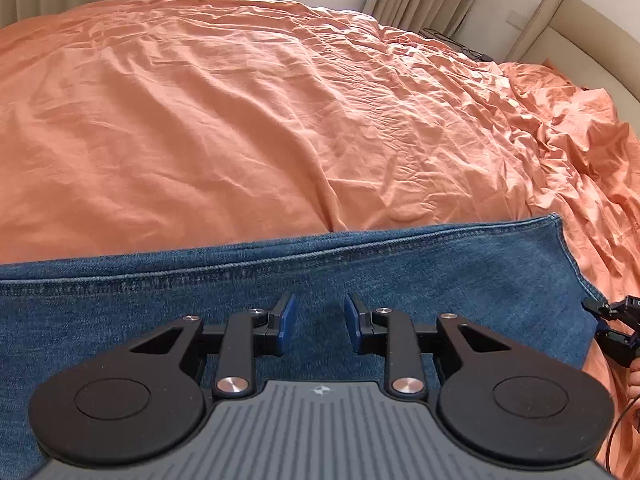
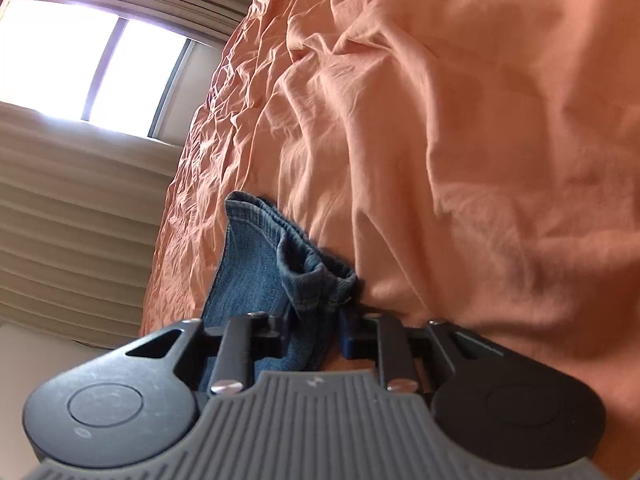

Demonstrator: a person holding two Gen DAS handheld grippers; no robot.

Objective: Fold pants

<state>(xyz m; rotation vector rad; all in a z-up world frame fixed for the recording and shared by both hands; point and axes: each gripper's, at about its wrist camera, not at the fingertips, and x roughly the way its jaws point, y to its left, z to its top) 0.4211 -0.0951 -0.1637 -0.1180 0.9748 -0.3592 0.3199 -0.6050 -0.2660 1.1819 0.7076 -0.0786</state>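
Blue denim pants (image 1: 360, 280) lie flat across the near part of an orange bed sheet (image 1: 240, 120), one long seamed edge running left to right. My left gripper (image 1: 319, 322) hovers over the denim with its blue pads apart and nothing between them. My right gripper (image 2: 314, 336) is closed on the bunched hem end of the pants (image 2: 280, 264); denim fills the gap between its jaws. The right gripper also shows in the left wrist view (image 1: 612, 328) at the right end of the pants.
The wrinkled orange sheet (image 2: 440, 160) covers the whole bed. A beige padded headboard (image 1: 560, 28) stands at the far right, with dark cables (image 1: 456, 42) beside it. Beige curtains (image 2: 72, 208) and a bright window (image 2: 80, 60) lie beyond the bed.
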